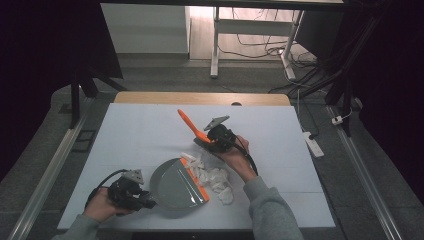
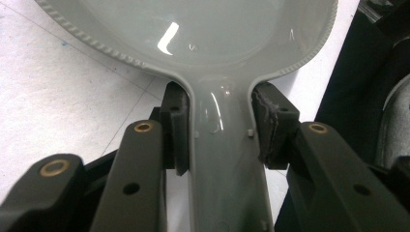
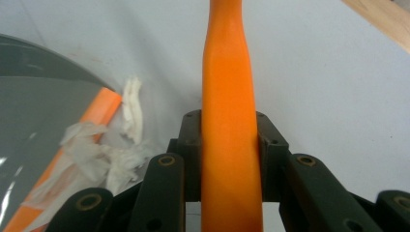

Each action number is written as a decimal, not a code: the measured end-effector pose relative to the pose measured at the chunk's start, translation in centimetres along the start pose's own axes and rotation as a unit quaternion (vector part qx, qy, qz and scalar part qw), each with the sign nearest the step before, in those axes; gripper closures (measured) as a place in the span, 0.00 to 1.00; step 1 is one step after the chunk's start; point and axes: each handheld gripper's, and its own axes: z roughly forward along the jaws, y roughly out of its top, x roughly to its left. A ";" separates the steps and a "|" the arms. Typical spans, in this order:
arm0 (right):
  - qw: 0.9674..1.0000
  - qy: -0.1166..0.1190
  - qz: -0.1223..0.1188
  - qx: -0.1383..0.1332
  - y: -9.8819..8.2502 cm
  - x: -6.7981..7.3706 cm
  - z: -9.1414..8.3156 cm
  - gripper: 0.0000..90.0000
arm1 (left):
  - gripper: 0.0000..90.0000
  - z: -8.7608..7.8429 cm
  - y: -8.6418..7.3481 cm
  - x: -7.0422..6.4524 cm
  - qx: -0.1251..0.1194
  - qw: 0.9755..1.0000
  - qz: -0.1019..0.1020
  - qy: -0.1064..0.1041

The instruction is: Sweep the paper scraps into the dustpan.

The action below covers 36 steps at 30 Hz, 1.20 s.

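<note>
The grey plastic dustpan with an orange lip (image 1: 177, 186) lies flat on the white desk (image 1: 135, 135) close to its near edge, left of the middle, its lip turned toward the right. Just beside that lip, touching it in places, a heap of crumpled white paper scraps (image 1: 212, 178) spreads on the desk toward the near right. The left tongs (image 1: 146, 202) come in from the near left corner and are clamped on the dustpan's grey handle (image 2: 223, 145); in the left gripper view both pads press the handle's sides. The orange plastic hand brush (image 1: 192, 128) sits just beyond the scraps, near the desk's middle, its handle slanting up and away toward the far edge. The right tongs (image 1: 207, 141) grip that handle, which runs straight between the pads in the right gripper view.

The desk's far edge shows a strip of bare light wood (image 1: 200, 98). Beyond it lies grey carpet floor (image 1: 165, 75), a white-framed table leg (image 1: 215, 45) and loose black cables (image 1: 260, 47); a white power strip (image 1: 313, 145) lies on the floor off the right edge.
</note>
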 end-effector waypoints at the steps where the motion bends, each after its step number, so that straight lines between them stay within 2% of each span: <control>1: 1.000 -0.001 0.002 0.004 0.0 -0.1 0.4 0.78 | 0.68 0.0 0.0 0.0 0.000 1.000 0.000 0.000; 6: 1.000 0.006 0.000 0.013 0.2 0.4 1.1 0.78 | 0.68 0.0 0.0 0.0 0.000 1.000 0.001 -0.001; 10: 0.999 0.010 -0.027 0.022 0.6 1.4 1.3 0.78 | 0.68 0.0 0.0 0.0 0.000 1.000 0.000 0.000; 13: 0.999 0.038 -0.024 0.016 0.7 1.9 1.1 0.78 | 0.68 0.0 0.0 0.0 0.000 1.000 0.000 0.000; 17: 0.997 0.046 -0.059 0.026 0.7 3.4 1.0 0.78 | 0.68 0.0 0.0 0.1 0.000 1.000 -0.001 -0.001; 18: 0.997 0.050 -0.060 0.027 0.8 3.7 0.9 0.78 | 0.68 0.0 0.0 0.0 0.001 1.000 -0.001 -0.001; 20: 0.995 0.065 -0.073 0.026 0.9 4.3 0.8 0.78 | 0.68 0.0 0.0 0.1 0.000 1.000 -0.002 -0.002; 23: 0.992 0.071 -0.098 0.027 1.0 5.4 0.4 0.78 | 0.68 0.0 0.0 0.1 0.002 1.000 -0.004 -0.002; 28: 0.989 0.094 -0.115 0.020 1.1 6.7 -0.5 0.78 | 0.68 0.1 0.0 0.0 0.000 1.000 -0.005 0.000; 32: 0.987 0.099 -0.128 0.020 1.2 7.5 -0.8 0.78 | 0.68 0.0 0.0 0.0 0.000 1.000 -0.004 0.000; 34: 0.987 0.098 -0.130 0.010 1.3 7.6 -1.1 0.78 | 0.68 0.0 0.0 0.0 0.000 1.000 -0.004 0.000; 36: 0.988 0.099 -0.118 -0.011 1.4 7.3 -1.5 0.78 | 0.68 0.1 0.0 0.0 -0.001 1.000 -0.005 0.000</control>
